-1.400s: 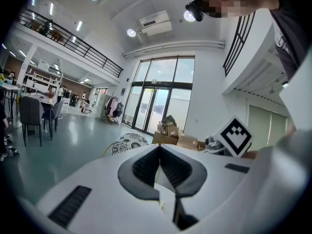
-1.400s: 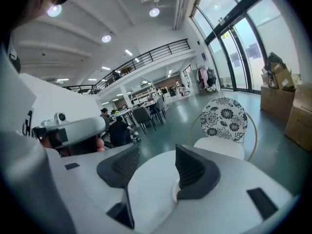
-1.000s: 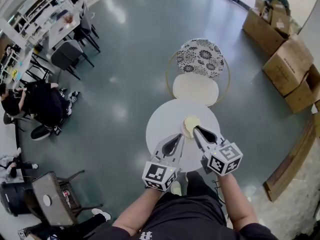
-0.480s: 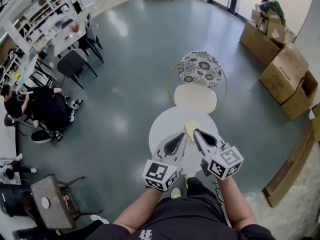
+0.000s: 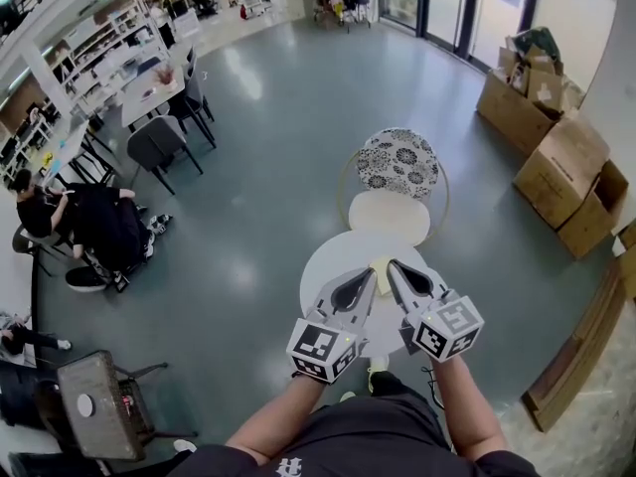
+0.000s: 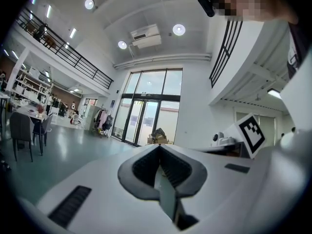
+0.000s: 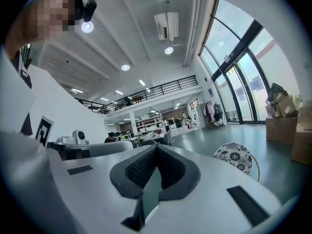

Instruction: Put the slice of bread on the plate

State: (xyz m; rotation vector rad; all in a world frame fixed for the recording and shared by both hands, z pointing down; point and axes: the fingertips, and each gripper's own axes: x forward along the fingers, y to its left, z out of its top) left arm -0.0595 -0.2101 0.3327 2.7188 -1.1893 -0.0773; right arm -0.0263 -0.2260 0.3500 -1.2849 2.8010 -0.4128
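**Bread lies on the table, both grippers empty**

Your left gripper and your right gripper both have their jaws pressed together with nothing between them. Both hang level above the round white table. The slice of bread lies flat on the far half of this table, just past the jaw tips. It is probably light, soft and easy to dent, so pinch it gently at one edge. I cannot make out a plate on the table.
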